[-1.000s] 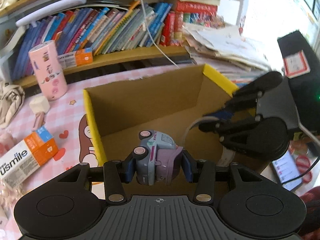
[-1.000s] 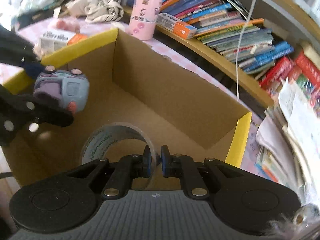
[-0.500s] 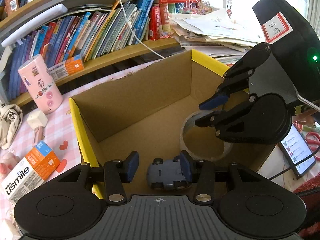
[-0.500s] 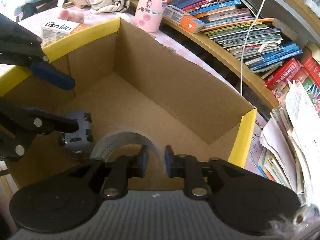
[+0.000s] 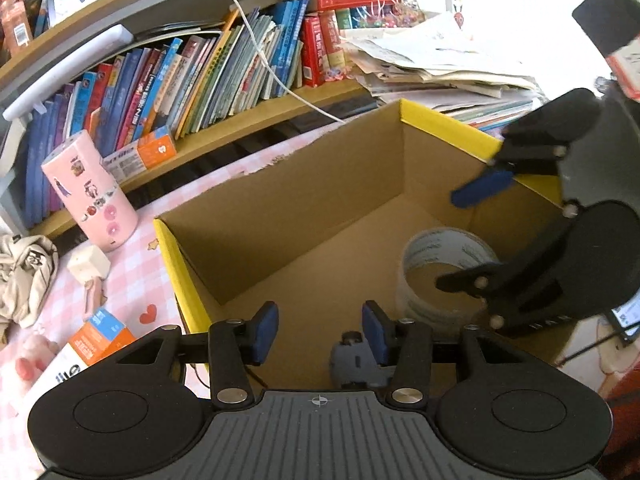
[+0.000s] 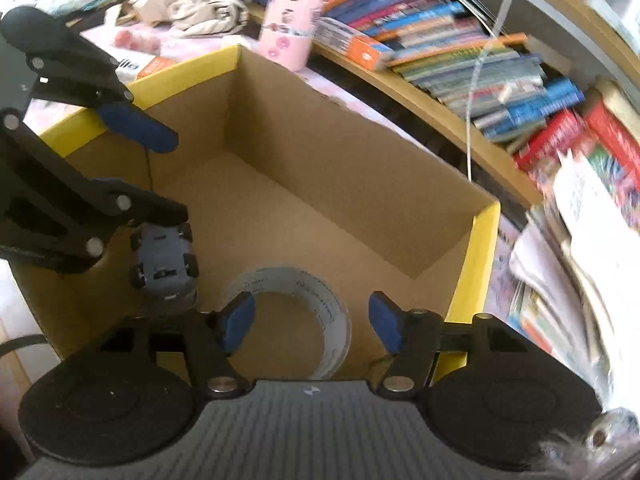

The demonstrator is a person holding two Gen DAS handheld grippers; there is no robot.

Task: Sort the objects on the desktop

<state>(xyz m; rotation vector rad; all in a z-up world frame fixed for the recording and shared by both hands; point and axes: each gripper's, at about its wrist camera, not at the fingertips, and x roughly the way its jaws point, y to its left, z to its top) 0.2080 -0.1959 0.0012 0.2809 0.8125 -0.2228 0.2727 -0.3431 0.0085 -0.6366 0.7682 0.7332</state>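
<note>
A cardboard box (image 5: 280, 216) with yellow rim stands on the pink checked desk; it also shows in the right wrist view (image 6: 340, 168). A grey toy car (image 6: 162, 260) lies upside down on the box floor, partly hidden behind my left fingers in the left wrist view (image 5: 354, 364). A roll of clear tape (image 6: 320, 300) lies on the box floor beside it, also seen in the left wrist view (image 5: 448, 248). My left gripper (image 5: 320, 328) is open above the car. My right gripper (image 6: 312, 320) is open above the tape roll.
A pink cylinder (image 5: 90, 192), a white plug (image 5: 88, 264), an orange and white box (image 5: 88, 344) and a beige cloth (image 5: 24, 272) lie left of the box. A bookshelf (image 5: 200, 80) and a paper stack (image 5: 440, 68) stand behind it.
My left gripper opened and let the toy car fall onto the box floor. My right gripper opened and let go of the tape roll. Both grippers rose a little.
</note>
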